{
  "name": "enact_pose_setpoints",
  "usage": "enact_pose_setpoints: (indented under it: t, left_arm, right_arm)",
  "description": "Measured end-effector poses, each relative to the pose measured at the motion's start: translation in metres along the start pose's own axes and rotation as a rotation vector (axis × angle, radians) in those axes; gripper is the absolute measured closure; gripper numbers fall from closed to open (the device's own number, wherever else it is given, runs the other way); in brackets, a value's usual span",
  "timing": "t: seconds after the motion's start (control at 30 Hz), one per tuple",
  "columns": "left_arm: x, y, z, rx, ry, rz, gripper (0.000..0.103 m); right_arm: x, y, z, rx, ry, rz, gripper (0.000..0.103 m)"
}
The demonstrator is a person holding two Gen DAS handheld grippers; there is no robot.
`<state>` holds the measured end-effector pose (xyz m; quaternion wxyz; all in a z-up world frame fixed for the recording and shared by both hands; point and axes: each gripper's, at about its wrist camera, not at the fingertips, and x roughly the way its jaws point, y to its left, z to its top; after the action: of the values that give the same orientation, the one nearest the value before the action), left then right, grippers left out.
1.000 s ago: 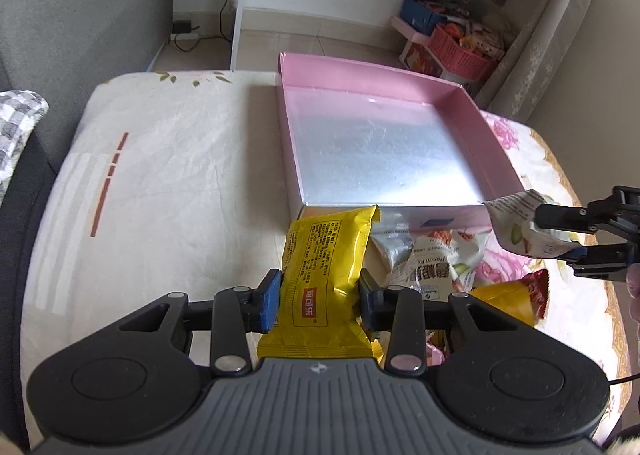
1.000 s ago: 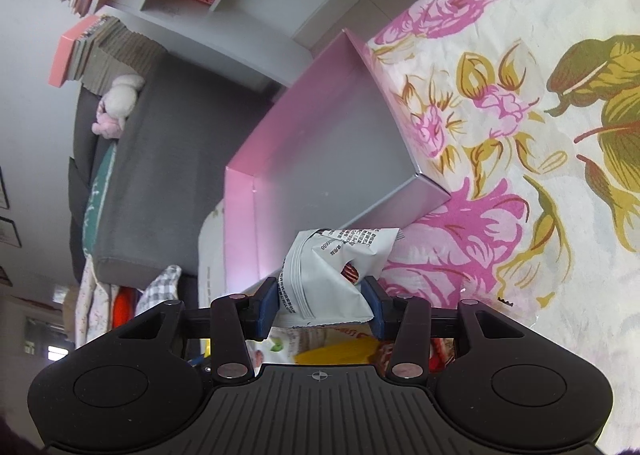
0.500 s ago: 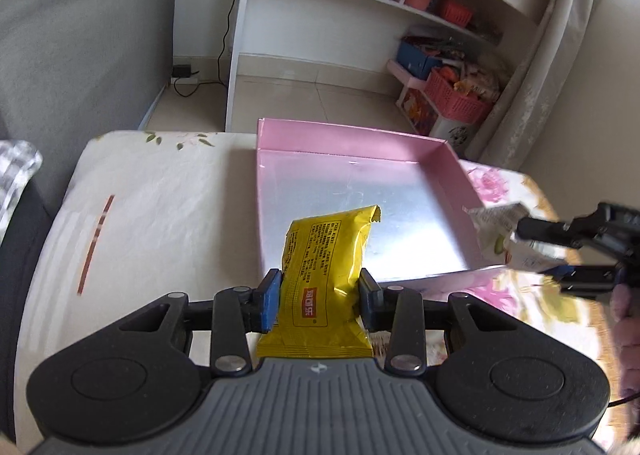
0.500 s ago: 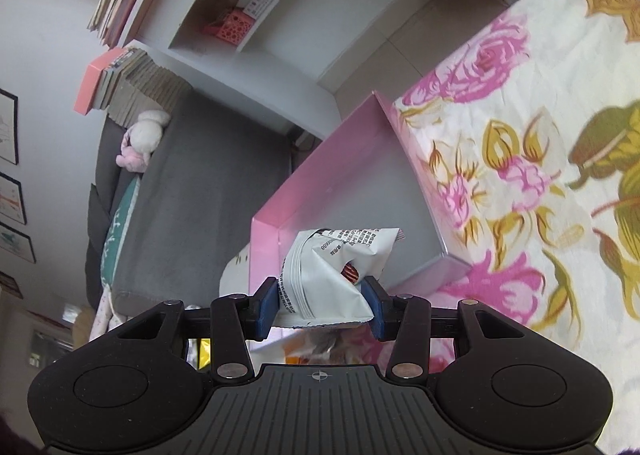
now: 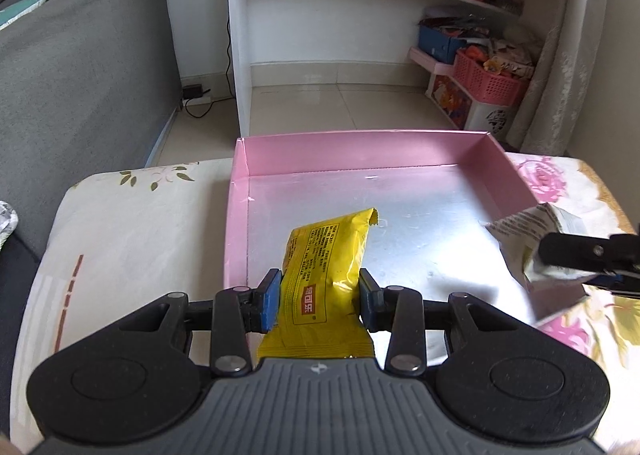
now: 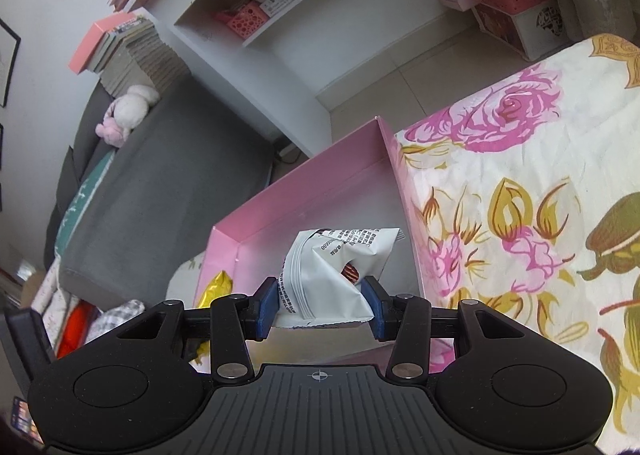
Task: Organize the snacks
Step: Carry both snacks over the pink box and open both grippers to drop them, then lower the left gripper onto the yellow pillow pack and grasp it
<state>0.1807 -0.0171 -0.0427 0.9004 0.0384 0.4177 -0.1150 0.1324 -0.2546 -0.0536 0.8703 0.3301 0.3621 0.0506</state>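
Note:
My left gripper (image 5: 319, 301) is shut on a yellow snack packet (image 5: 326, 275) and holds it over the near left part of a pink box (image 5: 360, 147) with a silver floor. My right gripper (image 6: 320, 309) is shut on a white snack packet (image 6: 336, 267) and holds it over the box's right side. The right gripper (image 5: 580, 255) with its white packet (image 5: 528, 223) shows at the right of the left wrist view. The yellow packet (image 6: 218, 287) and the pink box (image 6: 304, 191) show in the right wrist view. The box holds no snacks.
The box sits on a table with a floral cloth (image 6: 520, 183). A grey sofa (image 5: 80, 75) stands to the left. A white shelf unit (image 5: 360, 15) and pink baskets (image 5: 492, 79) stand on the floor beyond the table.
Both grippers rose and moved forward from the snack pile at the table's near side to over the pink box, each keeping its packet.

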Motion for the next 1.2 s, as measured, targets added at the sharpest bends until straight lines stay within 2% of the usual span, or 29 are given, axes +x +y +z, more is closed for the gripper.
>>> enact_pose_setpoints:
  t: [0.17, 0.27, 0.33, 0.37, 0.4, 0.67, 0.73, 0.9, 1.2]
  left_arm:
    - [0.008, -0.003, 0.000, 0.002, 0.003, 0.012, 0.067]
    - [0.008, -0.003, -0.002, 0.001, 0.004, 0.003, 0.062]
    - [0.003, -0.001, -0.003, 0.004, -0.020, 0.011, 0.035]
    - [0.000, -0.001, -0.004, 0.006, -0.036, 0.014, 0.031]
    - [-0.002, -0.001, -0.004, 0.007, -0.045, 0.014, 0.030]
    - [-0.025, 0.007, -0.008, 0.011, -0.031, -0.009, 0.017]
    - [-0.031, 0.007, -0.009, 0.010, -0.028, -0.007, 0.009]
    - [-0.050, 0.007, -0.016, 0.025, -0.029, -0.019, 0.005]
    - [-0.083, 0.014, -0.034, -0.022, -0.010, -0.019, 0.001]
  right_arm:
    - [0.002, 0.000, 0.000, -0.030, -0.006, -0.016, 0.059]
    - [0.002, -0.001, 0.001, -0.026, -0.008, -0.016, 0.057]
    - [0.002, -0.001, 0.002, -0.024, -0.002, -0.013, 0.056]
    - [0.002, 0.000, 0.002, -0.025, 0.002, -0.015, 0.053]
    - [0.002, 0.001, 0.001, -0.027, 0.001, -0.018, 0.047]
    - [-0.013, 0.015, -0.001, -0.078, -0.015, -0.027, 0.031]
    - [-0.019, 0.019, -0.002, -0.093, -0.019, -0.027, 0.027]
    - [-0.038, 0.028, -0.007, -0.124, -0.029, -0.033, 0.017]
    - [-0.073, 0.035, -0.025, -0.144, -0.040, -0.020, 0.012]
